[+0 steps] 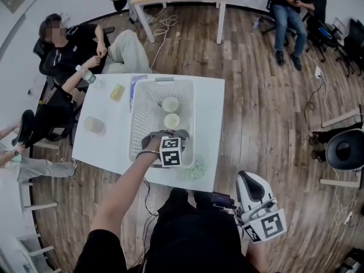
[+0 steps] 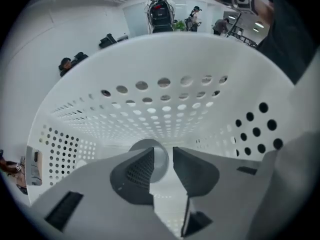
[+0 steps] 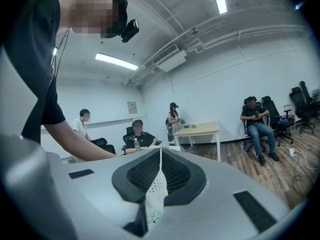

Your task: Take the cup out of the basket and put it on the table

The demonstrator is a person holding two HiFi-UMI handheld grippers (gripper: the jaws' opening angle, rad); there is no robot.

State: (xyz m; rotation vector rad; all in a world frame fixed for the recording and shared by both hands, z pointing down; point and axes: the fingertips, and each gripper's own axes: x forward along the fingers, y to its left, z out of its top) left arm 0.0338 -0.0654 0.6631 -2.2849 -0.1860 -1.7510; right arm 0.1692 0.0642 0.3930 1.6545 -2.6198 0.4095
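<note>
Jaws apart before pale, round cup (image 2: 160, 161)

The white table (image 1: 211, 98) is loaded with a perforated basket (image 1: 141, 124), yellow block (image 1: 117, 91), pale round item (image 1: 94, 124) and green item (image 1: 195, 169).

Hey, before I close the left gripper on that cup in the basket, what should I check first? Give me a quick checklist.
1. Left gripper open: ok, jaws apart.
2. Cup centred between the jaws: not ok, it sits ahead, mostly behind one jaw.
3. Second cup out of the way: ok, farther along the basket.
4. Free spot on the table: ok, bare beside the basket.
5. Right gripper clear: ok, shut, held off the table.
</note>
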